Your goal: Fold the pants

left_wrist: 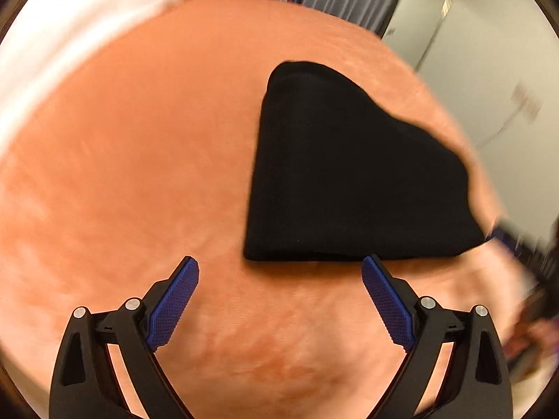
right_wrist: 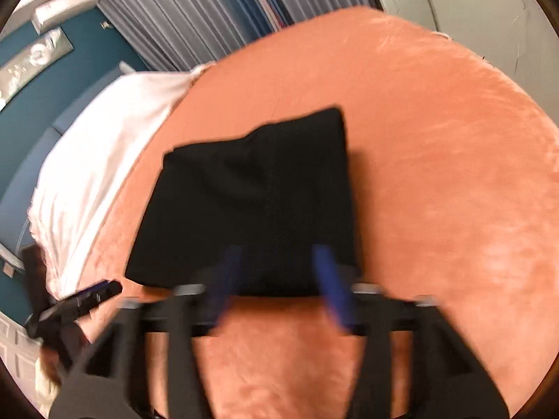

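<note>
The black pants [left_wrist: 349,174] lie folded into a compact bundle on the orange bedspread [left_wrist: 139,157]. My left gripper [left_wrist: 279,269] is open and empty, above the bedspread just in front of the bundle's near edge. In the right wrist view the same folded pants [right_wrist: 251,202] lie ahead. My right gripper [right_wrist: 277,262] is open and blurred by motion, its blue fingertips [right_wrist: 326,265] over the bundle's near edge and holding nothing. The left gripper [right_wrist: 84,296] shows at the lower left of that view.
A white pillow [right_wrist: 104,146] lies at the head of the bed on the left. Grey curtains [right_wrist: 181,14] and a teal wall [right_wrist: 21,80] stand behind it. A white wall [left_wrist: 489,87] lies past the bed's right edge.
</note>
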`<state>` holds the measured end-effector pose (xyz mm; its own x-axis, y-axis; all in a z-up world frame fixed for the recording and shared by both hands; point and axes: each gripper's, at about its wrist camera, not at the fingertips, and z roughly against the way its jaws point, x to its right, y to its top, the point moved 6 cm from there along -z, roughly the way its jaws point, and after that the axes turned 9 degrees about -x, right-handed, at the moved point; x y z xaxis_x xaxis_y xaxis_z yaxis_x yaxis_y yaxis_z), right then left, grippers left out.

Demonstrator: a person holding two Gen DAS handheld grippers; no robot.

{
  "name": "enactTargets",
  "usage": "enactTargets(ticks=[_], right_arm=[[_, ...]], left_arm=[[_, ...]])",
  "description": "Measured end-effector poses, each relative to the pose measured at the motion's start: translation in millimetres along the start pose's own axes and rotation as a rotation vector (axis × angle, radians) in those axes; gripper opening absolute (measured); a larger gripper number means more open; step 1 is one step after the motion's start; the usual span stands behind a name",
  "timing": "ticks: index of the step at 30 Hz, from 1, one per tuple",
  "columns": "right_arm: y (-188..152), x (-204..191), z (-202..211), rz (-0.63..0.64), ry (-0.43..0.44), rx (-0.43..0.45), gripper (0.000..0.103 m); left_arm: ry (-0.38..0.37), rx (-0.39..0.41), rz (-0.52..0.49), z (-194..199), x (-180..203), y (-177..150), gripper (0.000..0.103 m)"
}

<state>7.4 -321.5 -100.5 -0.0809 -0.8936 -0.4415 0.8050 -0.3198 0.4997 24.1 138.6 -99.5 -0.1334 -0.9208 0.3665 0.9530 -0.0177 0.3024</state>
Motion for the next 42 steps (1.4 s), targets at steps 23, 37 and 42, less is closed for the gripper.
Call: enactTargets(ticks=[23,37,42], right_arm=[[0,11,-96,-0.226,0.394,-0.23,0.097],[15,-6,-120,-0.262,0.322,-0.162,0.041],[6,-35,-76,-0.201,0.36,-0.125,0.034]], left_arm=[[-0.398,-0.21,0.178,-78,-4,50,0.097],[-0.29,-0.188,0.109,-87,11,67,0.047],[-0.338,-0.151,0.074,-44,19,50,0.035]])
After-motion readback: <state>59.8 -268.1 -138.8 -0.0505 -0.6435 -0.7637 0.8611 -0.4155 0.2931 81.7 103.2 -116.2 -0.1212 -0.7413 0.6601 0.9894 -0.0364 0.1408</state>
